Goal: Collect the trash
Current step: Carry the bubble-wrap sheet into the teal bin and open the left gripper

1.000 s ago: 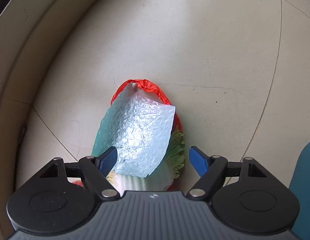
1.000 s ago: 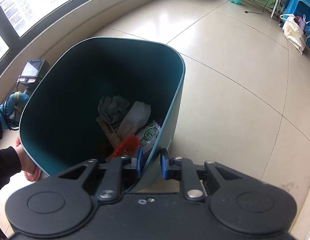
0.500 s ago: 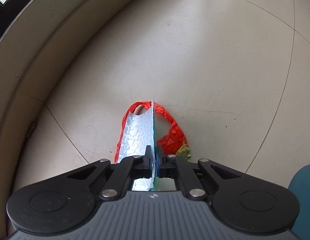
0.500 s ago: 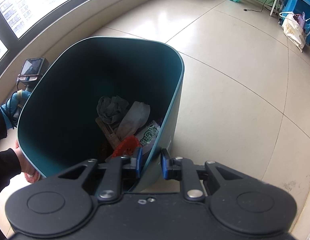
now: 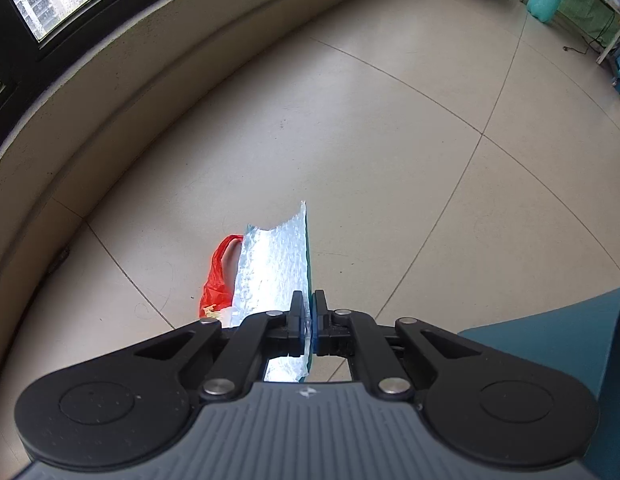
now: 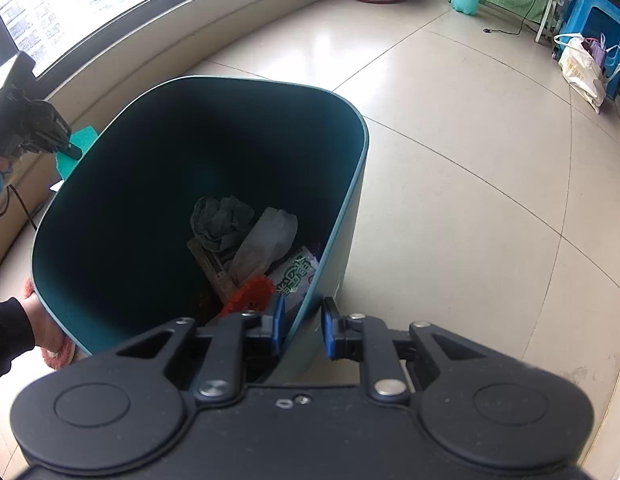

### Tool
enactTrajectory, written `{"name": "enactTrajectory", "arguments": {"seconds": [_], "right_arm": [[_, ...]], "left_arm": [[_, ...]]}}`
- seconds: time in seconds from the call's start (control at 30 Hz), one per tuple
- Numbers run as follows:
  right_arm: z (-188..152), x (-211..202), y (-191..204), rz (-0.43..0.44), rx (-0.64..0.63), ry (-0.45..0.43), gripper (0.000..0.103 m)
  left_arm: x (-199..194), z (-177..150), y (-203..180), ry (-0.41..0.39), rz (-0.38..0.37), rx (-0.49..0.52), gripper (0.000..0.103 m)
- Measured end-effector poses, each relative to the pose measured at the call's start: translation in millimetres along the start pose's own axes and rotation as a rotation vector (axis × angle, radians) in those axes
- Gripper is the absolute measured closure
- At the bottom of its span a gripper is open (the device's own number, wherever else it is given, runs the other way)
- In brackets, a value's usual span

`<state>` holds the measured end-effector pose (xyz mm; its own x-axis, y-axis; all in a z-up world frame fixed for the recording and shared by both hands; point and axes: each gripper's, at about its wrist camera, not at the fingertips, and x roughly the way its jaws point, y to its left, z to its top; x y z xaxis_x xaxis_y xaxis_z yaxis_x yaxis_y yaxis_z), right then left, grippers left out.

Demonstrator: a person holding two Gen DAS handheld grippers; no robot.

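- The left gripper [image 5: 309, 320], wide open over the trash a second ago, has since clamped shut on the bubble-wrap sheet [image 5: 276, 268] and risen; the floor and the window now fill more of its view.
- The sheet, which lay flat on the red bag before, now stands edge-on between the pads, its long axis running straight ahead from the fingers, silvery face to the left, teal backing to the right.
- The red plastic bag [image 5: 218, 280] remains on the tiled floor [image 5: 390, 152], below and left of the sheet, with pale scraps at its near end.
- The right gripper [image 6: 303, 326] has not shifted: its jaws are narrowly parted and pinch the near rim of the teal trash bin [image 6: 110, 240], one pad inside the wall, one outside.
- The bin tilts away from the camera; crumpled grey paper [image 6: 220, 218], a white wrapper [image 6: 266, 242] and a printed packet [image 6: 296, 276] lie at its bottom.
- In the right wrist view, a hand [image 6: 44, 330] shows at the bin's lower left edge.
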<state>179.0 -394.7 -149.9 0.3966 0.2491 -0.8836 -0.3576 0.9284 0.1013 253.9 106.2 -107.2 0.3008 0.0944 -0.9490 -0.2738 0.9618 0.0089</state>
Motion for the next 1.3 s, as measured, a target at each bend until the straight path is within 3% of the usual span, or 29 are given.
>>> {"name": "enactTrajectory", "arguments": {"seconds": [0.37,0.67,0.83,0.97,1.07,1.3], "right_arm": [[-7,-8,6,-0.007,0.0,0.012,0.084],[-3,-6,-1,0.008,0.028,0.025,0.084],[-2,-9,-1,0.011,0.02,0.021,0.084],[-3,-8,-1,0.014,0.015,0.012,0.084],[-5,-10,-3,0.018,0.019,0.009,0.084],[-9,-13,-4,0.027,0.02,0.003,0.084]], "left_arm": [[-114,-52,-70,-0.077,-0.238,0.141,0.1],[-153,-106,-139,-0.057,-0.381,0.318,0.1],[-139,-134,-180,-0.001,-0.4,0.416,0.1],[-111,-151,-209,0.052,-0.354,0.479,0.1],[-89,-158,-220,0.082,-0.313,0.506,0.1],[-76,-158,-228,0.091,-0.297,0.525,0.099]]}}
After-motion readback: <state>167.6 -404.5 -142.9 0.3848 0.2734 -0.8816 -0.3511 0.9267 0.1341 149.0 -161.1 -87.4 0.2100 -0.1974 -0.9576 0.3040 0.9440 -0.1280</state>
